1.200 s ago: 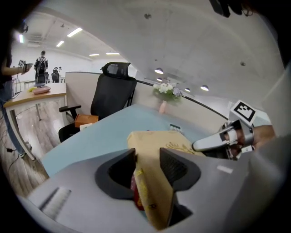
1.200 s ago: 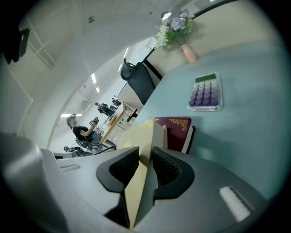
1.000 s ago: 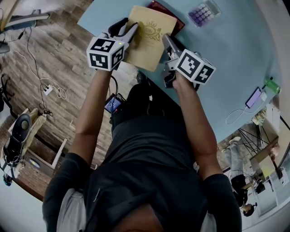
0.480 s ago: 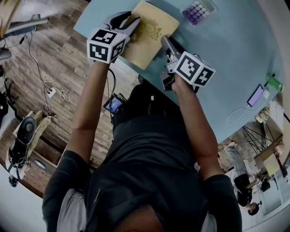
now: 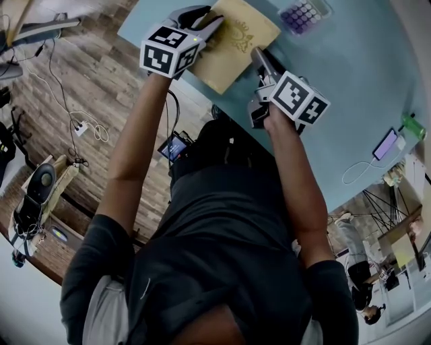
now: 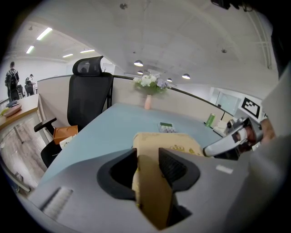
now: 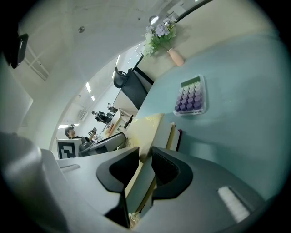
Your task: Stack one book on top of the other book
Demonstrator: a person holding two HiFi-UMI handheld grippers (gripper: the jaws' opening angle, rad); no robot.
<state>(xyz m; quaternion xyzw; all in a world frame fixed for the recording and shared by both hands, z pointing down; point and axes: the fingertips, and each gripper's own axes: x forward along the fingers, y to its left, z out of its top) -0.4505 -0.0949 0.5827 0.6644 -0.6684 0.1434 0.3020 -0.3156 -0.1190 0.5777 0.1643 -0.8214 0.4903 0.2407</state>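
Two hand-held grippers grasp a tan book [image 5: 239, 40] at the near edge of a pale blue table [image 5: 343, 60]. The left gripper [image 5: 210, 25] has its jaws spread wide and closed over the book's left side, with a pad on each face. The right gripper [image 5: 259, 60] is clamped more narrowly on the book's right side, which runs between its two pads.

The tan book lies over a dark red book [image 7: 178, 135] on the table. Only a thin strip of the red cover shows, just beyond the tan book's page edge in the right gripper view. Whether the tan book rests its full weight on the red one cannot be told.

A small keypad with purple keys [image 5: 303, 15] sits farther in on the table, apart from the books. A vase of flowers [image 6: 148, 86] stands at the table's far edge. A phone [image 5: 386, 143] on a white cable and a green bottle [image 5: 408, 125] sit toward the table's right end, well apart from the books. A black office chair [image 6: 88, 95] stands off the table's left side.
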